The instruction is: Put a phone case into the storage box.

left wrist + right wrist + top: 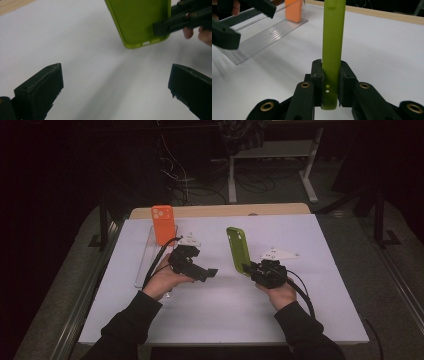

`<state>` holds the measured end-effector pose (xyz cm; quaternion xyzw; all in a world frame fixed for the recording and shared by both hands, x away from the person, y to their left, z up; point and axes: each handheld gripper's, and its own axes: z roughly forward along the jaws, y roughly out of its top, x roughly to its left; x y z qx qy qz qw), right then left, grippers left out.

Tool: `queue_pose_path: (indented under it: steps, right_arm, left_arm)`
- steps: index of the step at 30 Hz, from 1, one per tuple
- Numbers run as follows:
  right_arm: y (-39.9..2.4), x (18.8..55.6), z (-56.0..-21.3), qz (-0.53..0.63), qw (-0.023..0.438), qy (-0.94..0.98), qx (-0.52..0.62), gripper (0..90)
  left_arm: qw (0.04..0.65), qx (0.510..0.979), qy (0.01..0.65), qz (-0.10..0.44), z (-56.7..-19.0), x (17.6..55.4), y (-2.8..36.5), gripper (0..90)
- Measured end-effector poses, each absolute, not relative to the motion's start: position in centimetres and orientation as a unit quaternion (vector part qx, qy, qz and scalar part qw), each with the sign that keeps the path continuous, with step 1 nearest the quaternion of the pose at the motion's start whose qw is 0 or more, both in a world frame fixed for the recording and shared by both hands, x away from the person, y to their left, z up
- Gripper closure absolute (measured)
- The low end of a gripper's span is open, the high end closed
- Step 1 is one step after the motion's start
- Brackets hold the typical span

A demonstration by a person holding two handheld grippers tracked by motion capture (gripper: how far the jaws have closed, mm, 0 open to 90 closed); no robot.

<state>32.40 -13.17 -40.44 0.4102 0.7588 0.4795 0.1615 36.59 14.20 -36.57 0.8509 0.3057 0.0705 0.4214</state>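
My right jaws (329, 82) closed on bottom end of green phone case (332, 50), pads pressing both faces. Case held upright, edge toward me, lifted off bench (310, 270), so open side can be turned as needed. My left jaws (115, 92) wide open, nothing between, pointing at green case from its left, probably ready to take other end. Farther left of green case: clear slotted rack (150, 255) lying on bench, orange phone case (163, 223) standing at its far end. Likely green case goes into rack next to it.
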Motion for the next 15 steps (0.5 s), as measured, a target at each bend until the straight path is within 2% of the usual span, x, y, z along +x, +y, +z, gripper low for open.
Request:
queue_pose_path:
  steps: [15]
  right_arm:
    - [-11.1, 31.6, -40.4, 0.490, 0.152, 0.768, 0.384, 75.5]
  left_arm:
    - [0.478, 0.818, 0.313, 0.062, -34.9, 37.7, 12.6, 0.0]
